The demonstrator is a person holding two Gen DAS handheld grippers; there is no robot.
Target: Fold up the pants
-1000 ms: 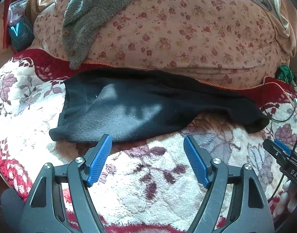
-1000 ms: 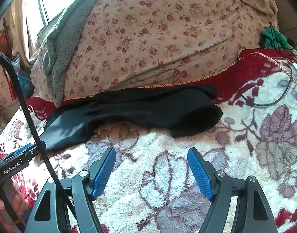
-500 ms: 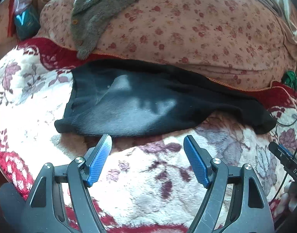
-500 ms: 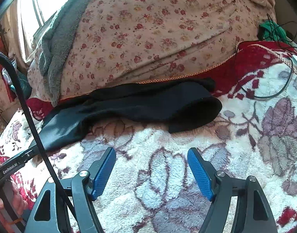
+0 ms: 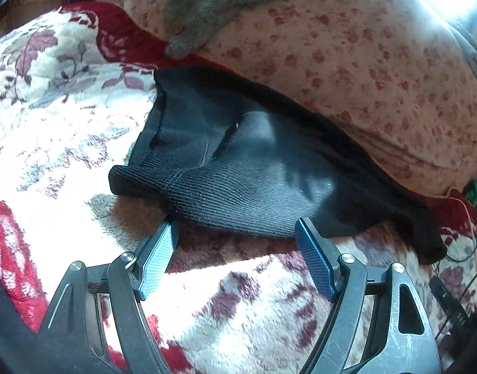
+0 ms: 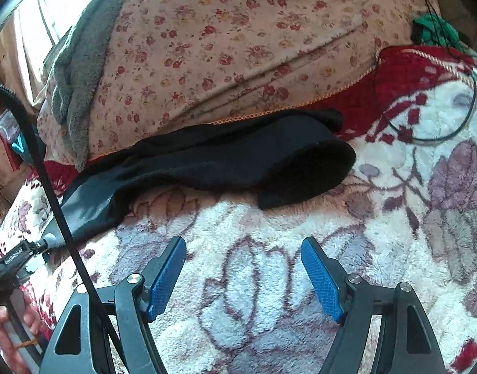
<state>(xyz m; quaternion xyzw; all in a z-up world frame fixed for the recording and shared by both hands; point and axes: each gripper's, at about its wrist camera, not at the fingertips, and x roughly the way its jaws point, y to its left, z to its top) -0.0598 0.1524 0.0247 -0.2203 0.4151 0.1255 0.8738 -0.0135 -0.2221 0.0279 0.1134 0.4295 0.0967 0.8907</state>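
The black pants (image 5: 238, 168) lie stretched out on the floral blanket (image 5: 254, 296), their far edge against the flowered quilt (image 5: 347, 71). No fold is made that I can see; the garment is rumpled and the whole task remains. My left gripper (image 5: 235, 233) stands wide, empty, its fingertips at the near hem of the pants. My right gripper (image 6: 244, 249) is likewise wide and empty, short of the pants' other end (image 6: 300, 171). Judgement: grasping not yet begun.

You see matt black ribbed-knit pants (image 5: 254, 187) on a plush fleece blanket (image 6: 269, 280); gripper pads (image 5: 316, 265) are blue textured plastic.
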